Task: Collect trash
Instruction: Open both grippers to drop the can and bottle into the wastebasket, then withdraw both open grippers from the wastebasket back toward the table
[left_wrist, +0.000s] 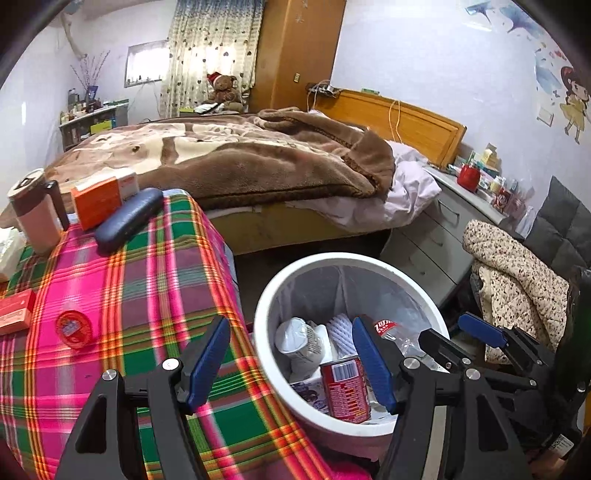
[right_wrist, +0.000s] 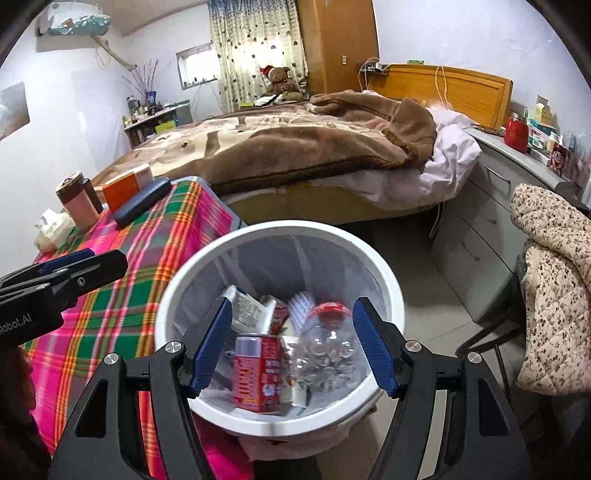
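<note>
- A red can (right_wrist: 258, 373), a clear plastic bottle (right_wrist: 325, 347) and paper wrappers are seen lying inside the white trash bin (right_wrist: 280, 229), which stands just beside the plaid-covered table (left_wrist: 147, 288).
- The right gripper (right_wrist: 291, 347) is held above the bin, jaws wide and empty.
- The left gripper (left_wrist: 291, 362) is held over the table edge and bin rim, jaws wide, nothing gripped.
- A red lid (left_wrist: 74, 328) and a red box (left_wrist: 14, 314) are left on the cloth; it cannot be told whether they are trash.
- The bin could be knocked over by a low fingertip, or the blue case (left_wrist: 129, 218) mistaken for trash.

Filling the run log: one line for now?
left gripper: open, empty | right gripper: open, empty | bin: can, bottle inside
</note>
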